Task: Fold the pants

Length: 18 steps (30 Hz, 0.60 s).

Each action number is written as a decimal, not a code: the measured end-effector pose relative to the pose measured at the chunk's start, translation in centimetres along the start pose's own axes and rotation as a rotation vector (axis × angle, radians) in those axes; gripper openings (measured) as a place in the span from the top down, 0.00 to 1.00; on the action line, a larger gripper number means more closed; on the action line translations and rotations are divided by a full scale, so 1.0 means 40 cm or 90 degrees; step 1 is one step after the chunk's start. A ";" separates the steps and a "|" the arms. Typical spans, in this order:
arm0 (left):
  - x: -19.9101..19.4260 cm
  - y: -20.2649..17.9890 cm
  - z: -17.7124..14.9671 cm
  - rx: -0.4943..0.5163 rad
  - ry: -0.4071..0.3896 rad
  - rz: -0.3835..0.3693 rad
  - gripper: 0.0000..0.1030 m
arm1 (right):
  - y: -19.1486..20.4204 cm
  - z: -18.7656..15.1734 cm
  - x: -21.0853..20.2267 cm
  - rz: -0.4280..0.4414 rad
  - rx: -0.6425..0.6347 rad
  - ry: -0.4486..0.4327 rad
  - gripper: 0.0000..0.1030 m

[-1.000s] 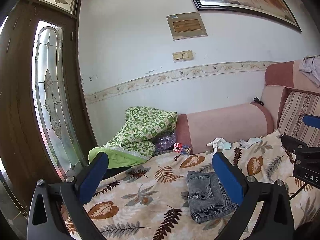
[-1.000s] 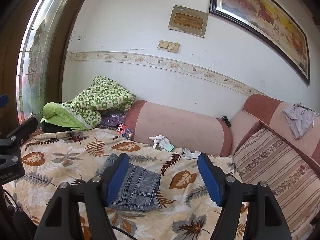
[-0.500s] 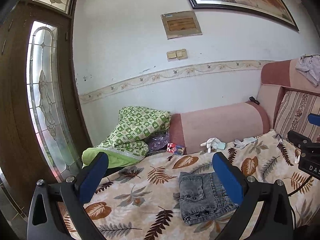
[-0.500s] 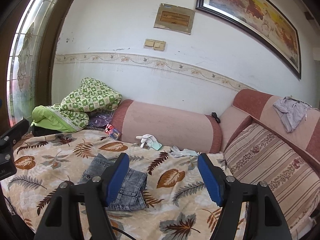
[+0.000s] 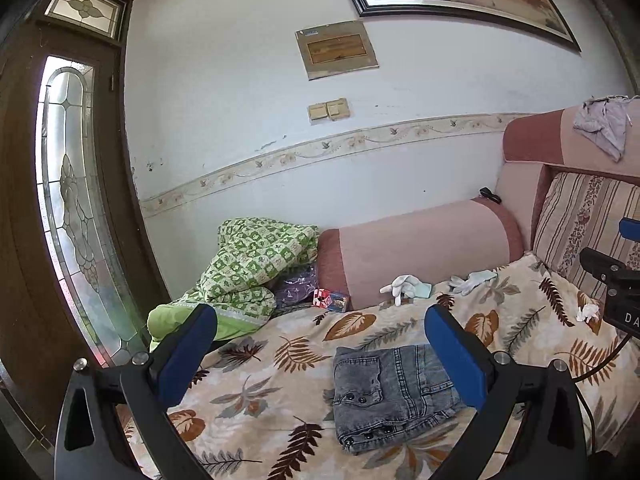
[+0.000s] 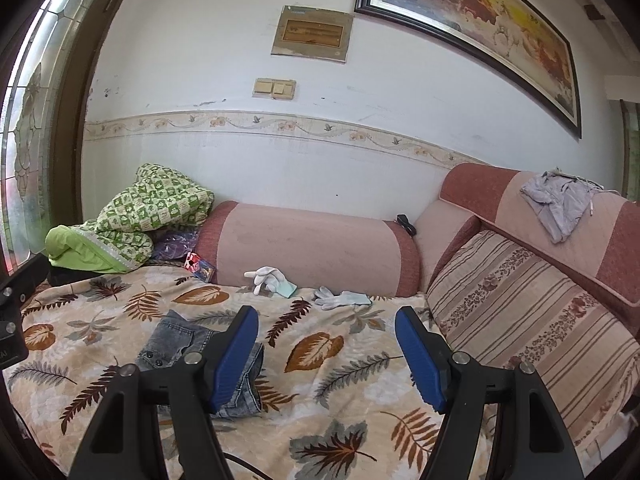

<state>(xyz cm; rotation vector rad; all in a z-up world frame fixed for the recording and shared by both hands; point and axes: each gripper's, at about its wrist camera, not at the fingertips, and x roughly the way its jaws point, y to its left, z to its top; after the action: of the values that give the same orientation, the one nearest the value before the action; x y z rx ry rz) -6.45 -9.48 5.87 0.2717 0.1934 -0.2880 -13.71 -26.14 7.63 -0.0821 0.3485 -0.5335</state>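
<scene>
Grey denim pants [image 5: 390, 394] lie folded in a small stack on the leaf-print cover [image 5: 256, 392] of the sofa. My left gripper [image 5: 320, 356] is open and empty, held above and short of the pants. In the right wrist view the pants [image 6: 176, 340] lie at lower left, partly behind my left finger. My right gripper [image 6: 326, 356] is open and empty, raised above the cover to the right of the pants. The right gripper's body also shows at the right edge of the left wrist view [image 5: 616, 280].
A green patterned quilt [image 5: 248, 268] is piled at the back left. A pink bolster [image 6: 312, 244] lies along the wall, with white gloves [image 6: 268, 278] in front of it. A striped cushion [image 6: 520, 308] and sofa back with a grey cloth [image 6: 556, 204] stand at the right. A glass door [image 5: 76, 216] is at the left.
Both grippers have pulled back and tilted up away from the folded pants, which now sit lower and further left in both views. Both stay open and empty.
</scene>
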 end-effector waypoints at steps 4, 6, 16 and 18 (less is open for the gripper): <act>0.003 -0.026 0.006 0.004 0.000 -0.010 0.00 | -0.027 -0.005 0.002 -0.007 0.009 0.002 0.28; 0.003 -0.036 0.009 0.004 0.000 -0.016 0.00 | -0.039 -0.007 0.004 -0.010 0.012 0.003 0.28; 0.020 -0.059 0.008 -0.001 0.011 -0.029 0.00 | -0.055 -0.017 0.013 -0.013 0.015 0.010 0.28; 0.021 -0.054 0.005 -0.003 0.010 -0.028 0.00 | -0.046 -0.018 0.016 -0.010 0.010 0.012 0.28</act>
<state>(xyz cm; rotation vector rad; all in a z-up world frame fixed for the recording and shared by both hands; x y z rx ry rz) -6.28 -11.75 5.36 0.2649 0.2154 -0.3288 -14.33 -28.06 7.07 -0.0649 0.3622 -0.5530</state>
